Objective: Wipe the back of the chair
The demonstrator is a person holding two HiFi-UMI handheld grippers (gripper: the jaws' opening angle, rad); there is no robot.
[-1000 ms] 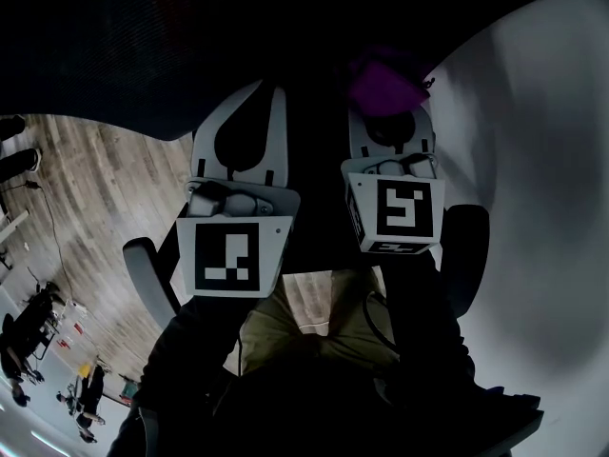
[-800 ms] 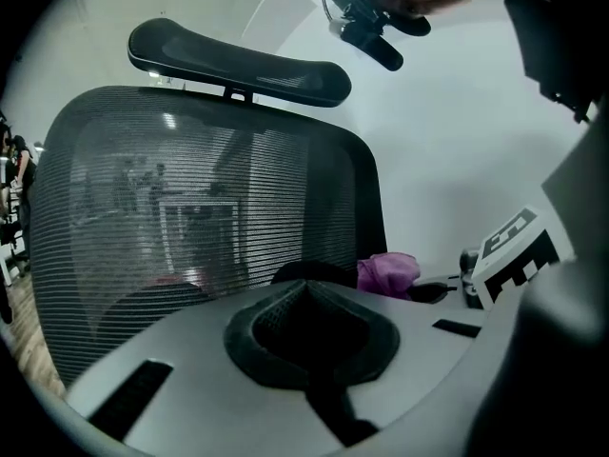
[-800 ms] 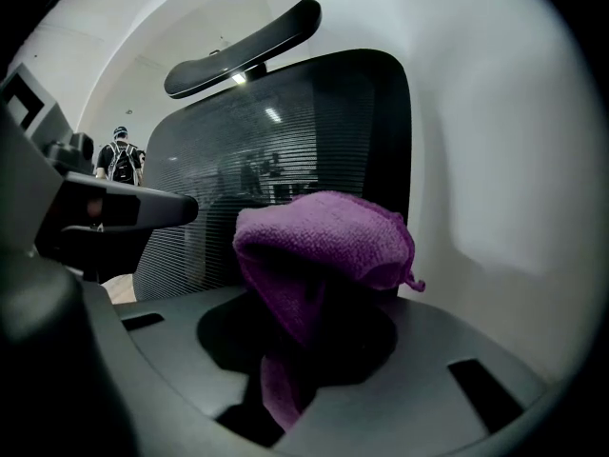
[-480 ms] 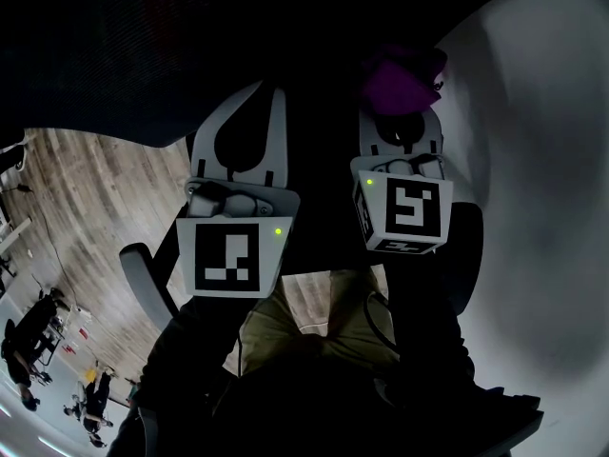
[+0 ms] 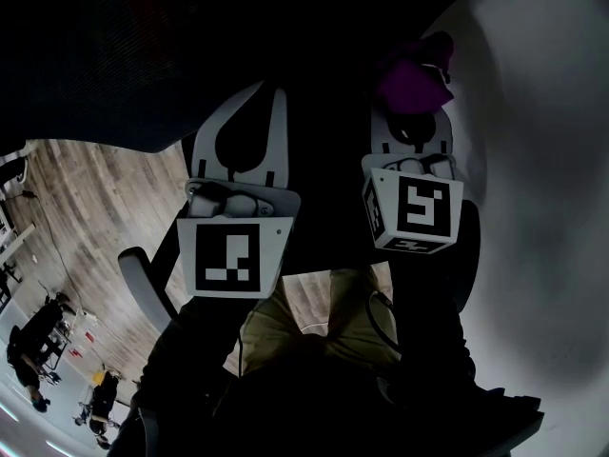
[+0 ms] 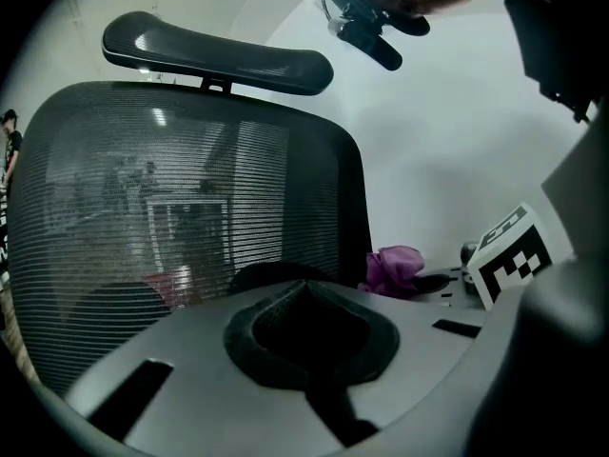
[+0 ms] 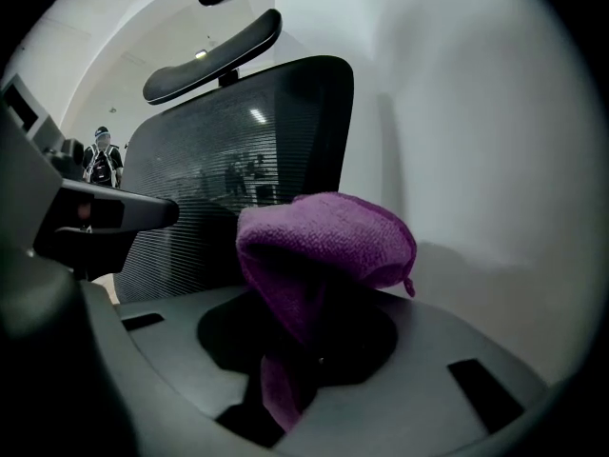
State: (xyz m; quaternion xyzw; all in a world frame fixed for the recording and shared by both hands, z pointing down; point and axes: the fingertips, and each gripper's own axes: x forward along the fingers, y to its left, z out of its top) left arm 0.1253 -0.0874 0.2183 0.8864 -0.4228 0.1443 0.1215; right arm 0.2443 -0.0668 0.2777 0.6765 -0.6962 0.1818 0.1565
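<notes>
The chair's black mesh back fills both gripper views. Nothing on it shows which parts are wiped, so I judge most of the job still open. The purple cloth is bunched near the back's right edge, clenched in the right gripper. The left gripper is closed on nothing. A white wall stands close by, and a wood floor lies to the left.

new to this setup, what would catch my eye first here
The purple cloth bunched in the shut right gripper stands out, held by the edge of the black mesh chair back. The left gripper is shut on nothing, facing the same mesh below the headrest.
</notes>
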